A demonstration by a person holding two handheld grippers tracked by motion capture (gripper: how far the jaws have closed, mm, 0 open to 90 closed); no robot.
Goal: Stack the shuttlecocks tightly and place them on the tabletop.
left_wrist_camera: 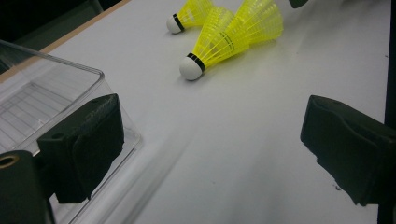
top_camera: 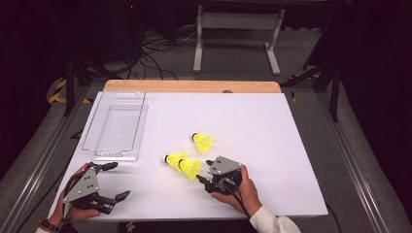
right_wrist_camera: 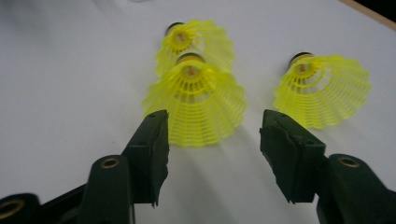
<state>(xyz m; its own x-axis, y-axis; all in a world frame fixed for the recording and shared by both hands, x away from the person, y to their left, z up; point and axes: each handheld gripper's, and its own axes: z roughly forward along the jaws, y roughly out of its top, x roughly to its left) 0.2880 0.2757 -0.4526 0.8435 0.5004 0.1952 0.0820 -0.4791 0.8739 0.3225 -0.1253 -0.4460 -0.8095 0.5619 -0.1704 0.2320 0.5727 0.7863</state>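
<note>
Three yellow shuttlecocks lie on the white table. The nearest shuttlecock (top_camera: 190,167) (right_wrist_camera: 196,105) lies skirt-first just in front of my right gripper (top_camera: 204,171) (right_wrist_camera: 215,140), which is open; its skirt edge reaches between the jaw tips. A second shuttlecock (top_camera: 175,159) (right_wrist_camera: 198,39) (left_wrist_camera: 224,42) touches it on the far side. The third shuttlecock (top_camera: 203,141) (right_wrist_camera: 322,88) (left_wrist_camera: 189,14) lies apart. My left gripper (top_camera: 119,180) (left_wrist_camera: 210,130) is open and holds nothing, at the table's front left beside the clear tray (top_camera: 116,126) (left_wrist_camera: 46,88).
The clear plastic tray is empty and sits at the table's left side. A wooden strip (top_camera: 192,86) runs along the far table edge. Cables and a white stand (top_camera: 238,29) are on the floor beyond.
</note>
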